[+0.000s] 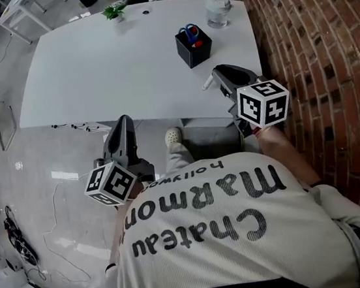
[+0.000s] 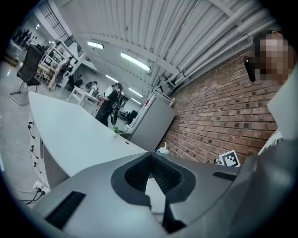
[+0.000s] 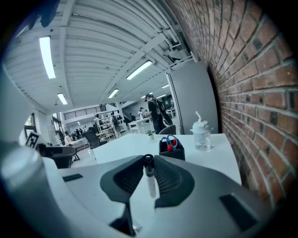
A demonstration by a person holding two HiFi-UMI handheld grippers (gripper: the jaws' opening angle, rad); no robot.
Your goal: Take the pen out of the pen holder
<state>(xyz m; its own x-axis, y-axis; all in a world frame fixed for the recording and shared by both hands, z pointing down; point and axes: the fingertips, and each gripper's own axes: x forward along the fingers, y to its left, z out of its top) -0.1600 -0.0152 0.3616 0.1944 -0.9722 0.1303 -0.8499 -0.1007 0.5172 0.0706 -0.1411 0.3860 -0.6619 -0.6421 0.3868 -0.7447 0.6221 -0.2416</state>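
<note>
A white pen (image 3: 151,183) with a black cap is seen clamped between the fingers of the right gripper (image 3: 149,159), its cap level with the fingertips and its barrel running down between them. In the head view the pen (image 1: 207,83) sticks out at the tip of the right gripper (image 1: 215,75), right of centre in the frame, over the near edge of the white table (image 1: 111,70). It is clear of the black pen holder (image 1: 193,51), which stands above it in the picture. Scissors (image 1: 188,32) with blue and red handles are left standing in the holder, and a clear pump bottle (image 1: 217,11) is placed just beyond it at the upper right, beside the brick wall (image 1: 311,37). The left gripper (image 1: 123,120) is held off the table, lower left of centre, over the floor. Its fingers (image 2: 139,172) are brought together at the tips with nothing between them
</note>
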